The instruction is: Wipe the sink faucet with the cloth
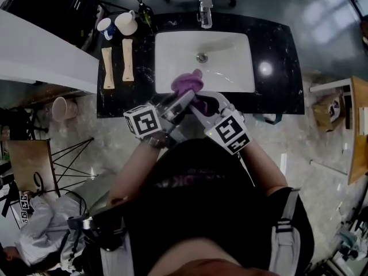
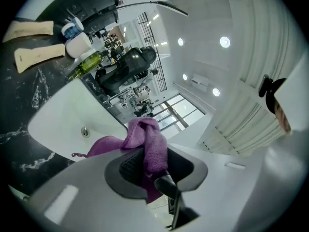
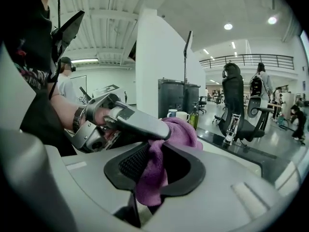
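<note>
My left gripper (image 1: 187, 99) and right gripper (image 1: 202, 103) meet tip to tip over the near edge of the sink (image 1: 230, 62), my forearms (image 1: 135, 165) angling in from either side. The left jaws pinch a fold of the cloth (image 1: 185, 83). The right jaws stand partly apart, with cloth hanging loose between them.

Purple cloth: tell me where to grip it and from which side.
Grip the purple cloth at its thick bunched middle, coming level from the black counter's front edge. That wad gives a full pinch, and the loose tail toward the white sink hangs free for wiping.

No legible text, labels, brands or numbers, anywhere in view
</note>
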`<state>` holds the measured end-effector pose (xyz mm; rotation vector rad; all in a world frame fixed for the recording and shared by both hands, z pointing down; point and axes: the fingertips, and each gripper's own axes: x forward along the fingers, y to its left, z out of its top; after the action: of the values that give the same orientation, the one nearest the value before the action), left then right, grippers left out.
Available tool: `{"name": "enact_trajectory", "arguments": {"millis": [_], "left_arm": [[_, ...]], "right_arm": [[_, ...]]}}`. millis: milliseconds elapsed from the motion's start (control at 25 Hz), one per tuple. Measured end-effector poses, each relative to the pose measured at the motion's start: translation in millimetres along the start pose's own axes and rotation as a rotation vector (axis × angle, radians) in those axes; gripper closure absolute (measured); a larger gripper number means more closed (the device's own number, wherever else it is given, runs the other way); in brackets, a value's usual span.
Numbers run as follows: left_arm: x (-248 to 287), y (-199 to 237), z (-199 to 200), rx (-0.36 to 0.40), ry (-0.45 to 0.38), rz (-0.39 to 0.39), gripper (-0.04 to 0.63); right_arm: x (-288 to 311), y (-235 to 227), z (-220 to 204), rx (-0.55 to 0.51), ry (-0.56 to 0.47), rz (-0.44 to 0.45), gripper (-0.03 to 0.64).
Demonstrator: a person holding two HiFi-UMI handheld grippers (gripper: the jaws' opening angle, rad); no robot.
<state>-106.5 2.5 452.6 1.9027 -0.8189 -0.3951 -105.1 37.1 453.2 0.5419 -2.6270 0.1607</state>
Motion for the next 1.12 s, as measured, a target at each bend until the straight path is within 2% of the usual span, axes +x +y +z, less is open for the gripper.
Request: {"name": "enact_trajectory", "arguments": {"millis": [120,200,320,400,480,560,760,920,960,1120], "left_arm": [[-10.5,6.9,10.1,-0.004,-0.059,0.018,0.506],[-17.1,11.5,18.4,-0.018,-0.096,0.017,0.510],[-19.1,10.2,25.4,-0.018,-0.112,0.005,0.514],[-17.0,5.6,32.1,0.045,-0.120,0.022,0.514],[-11.5,-0.9,43.8,0.141,-0.136,0.051,0.514],[-0.5,-6.3,57.8,0.190,-0.170,0.060,0.514],[28.2,-17.1,100.5,0.264,-0.261,0.083,0.514],[56.3,-28.7,142.7,0.242,-0.340,0.040,0.514],[62.7,-28.5,150.6,0.235,-0.345,0.040,0.514],[93.2,-22.8,187.4,0.284,-0.323,0.063,0.514]], "right_arm": [[-11.2,3.3,2.9,0.014,-0.050,-0.039,0.508],[-25.2,2.3,3.9,0.077,-0.111,-0.055,0.519],[-52.4,-6.0,0.2,0.307,-0.224,-0.034,0.576],[-68.4,-14.0,-7.4,0.476,-0.280,0.010,0.604],[-80.8,-26.8,-16.9,0.574,-0.296,0.026,0.603],[-92.9,-42.9,-22.6,0.604,-0.284,0.030,0.604],[-133.0,-80.7,-38.8,0.603,-0.275,0.019,0.604],[-150.3,-110.3,-62.9,0.699,-0.287,0.020,0.604],[-153.9,-113.8,-68.3,0.722,-0.287,0.014,0.604],[-169.8,-127.3,-79.1,0.750,-0.301,-0.033,0.604]]}}
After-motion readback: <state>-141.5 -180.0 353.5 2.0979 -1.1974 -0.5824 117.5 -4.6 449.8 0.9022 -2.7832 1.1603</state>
